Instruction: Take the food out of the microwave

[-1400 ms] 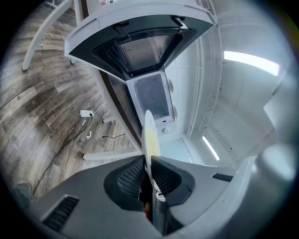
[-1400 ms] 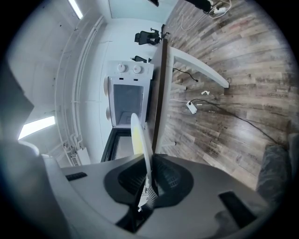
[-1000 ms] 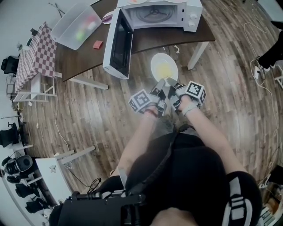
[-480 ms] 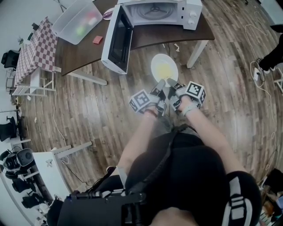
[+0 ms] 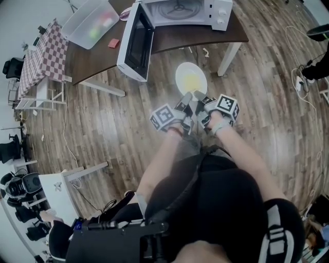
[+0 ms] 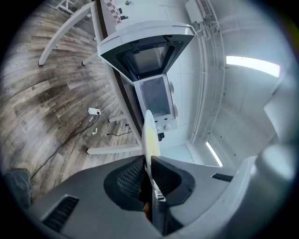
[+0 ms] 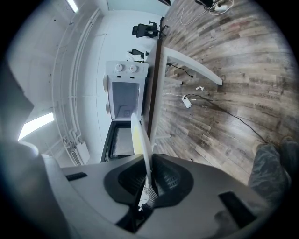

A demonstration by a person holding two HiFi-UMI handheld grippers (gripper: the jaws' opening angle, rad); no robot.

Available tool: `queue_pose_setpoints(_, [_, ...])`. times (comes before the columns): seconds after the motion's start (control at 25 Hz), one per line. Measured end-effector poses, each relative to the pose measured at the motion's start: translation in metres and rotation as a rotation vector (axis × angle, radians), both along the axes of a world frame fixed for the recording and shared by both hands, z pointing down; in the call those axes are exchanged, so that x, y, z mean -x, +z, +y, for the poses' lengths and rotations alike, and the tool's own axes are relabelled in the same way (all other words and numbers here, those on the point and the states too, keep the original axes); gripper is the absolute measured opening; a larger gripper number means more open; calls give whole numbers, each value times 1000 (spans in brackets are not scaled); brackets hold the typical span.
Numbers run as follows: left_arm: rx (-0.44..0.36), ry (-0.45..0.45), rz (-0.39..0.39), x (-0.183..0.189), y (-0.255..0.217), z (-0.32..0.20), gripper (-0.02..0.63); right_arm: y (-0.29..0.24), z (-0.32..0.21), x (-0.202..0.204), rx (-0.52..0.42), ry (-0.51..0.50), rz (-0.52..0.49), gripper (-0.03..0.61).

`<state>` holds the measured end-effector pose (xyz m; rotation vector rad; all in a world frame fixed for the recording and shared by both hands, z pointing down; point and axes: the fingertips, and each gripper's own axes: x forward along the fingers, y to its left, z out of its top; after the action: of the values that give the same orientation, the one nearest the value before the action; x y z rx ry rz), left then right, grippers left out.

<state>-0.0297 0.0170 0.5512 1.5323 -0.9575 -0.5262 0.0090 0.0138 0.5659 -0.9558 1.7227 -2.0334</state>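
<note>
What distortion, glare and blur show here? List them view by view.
Head view: fisheye curves the floor; pale haze surrounds the plate. Left gripper view: black rounded corners, ceiling light blown out. Right gripper view: same black corners, light strip glaring.

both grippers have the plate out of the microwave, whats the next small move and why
Probably carry the plate level toward the table top beside the microwave and set it down: left gripper and right gripper both clamp its near rim, and it hangs over the floor, outside the open door.
</note>
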Motion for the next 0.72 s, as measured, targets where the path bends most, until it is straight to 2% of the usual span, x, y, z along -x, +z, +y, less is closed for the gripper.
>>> queue_pose_setpoints(0.72, [22, -35, 0, -19, 9, 48, 43, 8, 47, -19, 14, -42, 3, 31])
